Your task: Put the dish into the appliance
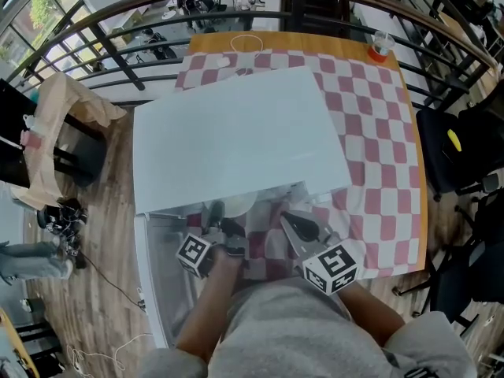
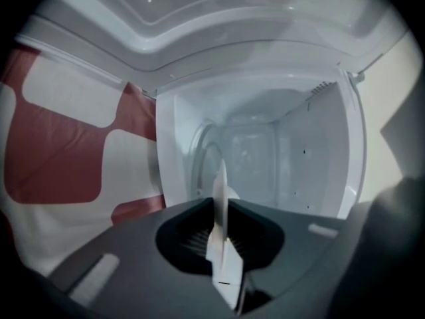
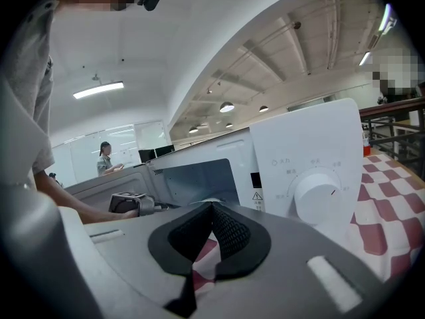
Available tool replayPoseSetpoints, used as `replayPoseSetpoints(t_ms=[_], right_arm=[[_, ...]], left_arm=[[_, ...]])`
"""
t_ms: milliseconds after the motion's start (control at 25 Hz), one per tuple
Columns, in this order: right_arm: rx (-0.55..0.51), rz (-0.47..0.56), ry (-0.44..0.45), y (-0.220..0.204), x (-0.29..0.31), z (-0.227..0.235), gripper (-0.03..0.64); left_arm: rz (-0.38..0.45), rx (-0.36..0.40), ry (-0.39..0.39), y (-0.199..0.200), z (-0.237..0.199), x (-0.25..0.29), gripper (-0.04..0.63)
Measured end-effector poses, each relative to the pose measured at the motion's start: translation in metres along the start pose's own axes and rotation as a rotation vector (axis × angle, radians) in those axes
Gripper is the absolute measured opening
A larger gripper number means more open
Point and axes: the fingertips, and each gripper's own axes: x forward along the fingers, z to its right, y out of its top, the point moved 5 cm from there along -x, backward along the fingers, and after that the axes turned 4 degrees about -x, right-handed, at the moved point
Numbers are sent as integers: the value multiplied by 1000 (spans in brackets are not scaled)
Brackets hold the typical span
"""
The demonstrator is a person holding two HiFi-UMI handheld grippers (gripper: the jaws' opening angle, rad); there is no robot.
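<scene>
"holding the left gripper [image 2: 218, 211] rolled onto its side and tipped a little downward, we have its jaws pinched on the rim of the dish [image 2: 220, 178], right?"
"yes, we see the thin white dish edge-on between them, at the mouth of the microwave [image 1: 236, 132], whose door [image 1: 161, 282] stands swung open on our left"
"and our right gripper [image 3: 212, 208]?"
"its jaws meet with nothing between them; it hangs low over the checked tablecloth [image 1: 378, 148], facing the control panel and its white knob [image 3: 317, 195]"
"what lies ahead of the dish?"
"we make out a curved ring [image 2: 199, 158] on the cavity floor; well behind the microwave a person [image 3: 106, 158] stands"
</scene>
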Motion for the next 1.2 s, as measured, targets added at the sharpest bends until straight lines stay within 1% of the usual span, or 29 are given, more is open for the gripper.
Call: replayPoseSetpoints(t_ms=[80, 160, 240, 320, 440, 560, 680, 760, 800, 840, 920, 1000, 1120, 1200], right_arm=[[1, -5, 0, -1, 2, 1, -2], [3, -7, 1, -1, 3, 2, -2], [6, -9, 2, -2, 4, 2, -2], [8, -14, 3, -3, 4, 2, -2], [9, -15, 8, -4, 6, 1, -2], [5, -16, 13, -5, 6, 0, -2], [2, -15, 18, -6, 6, -2, -2], [-1, -15, 20, -6, 5, -4, -2], [-3, -16, 21, -7, 5, -4, -2], [-4, -18, 22, -8, 5, -5, -2], [-7, -20, 25, -9, 3, -5, -2], [-12, -24, 26, -11, 1, -5, -2], [-17, -28, 26, -13, -1, -6, -2], [-21, -28, 24, -13, -2, -6, -2]], left_arm=[[8, 15, 46, 3, -4, 3, 35], [13, 57, 93, 6, -6, 5, 28], [7, 108, 102, 8, -4, 6, 29], [-7, 142, 77, 8, 0, 7, 34], [-47, 221, 4, 6, 12, 7, 164], [-92, 328, -38, 1, 23, 7, 251], [-144, 464, -50, -2, 28, 5, 326], [-183, 546, -23, -4, 27, 4, 358], [-202, 574, -5, -6, 25, 4, 393], [-220, 592, 11, -7, 23, 4, 408], [-247, 616, 37, -9, 19, 3, 423], [-260, 661, 52, -11, 17, 1, 425], [-274, 783, 95, -12, 18, -2, 447], [-252, 885, 151, -10, 15, -6, 459]])
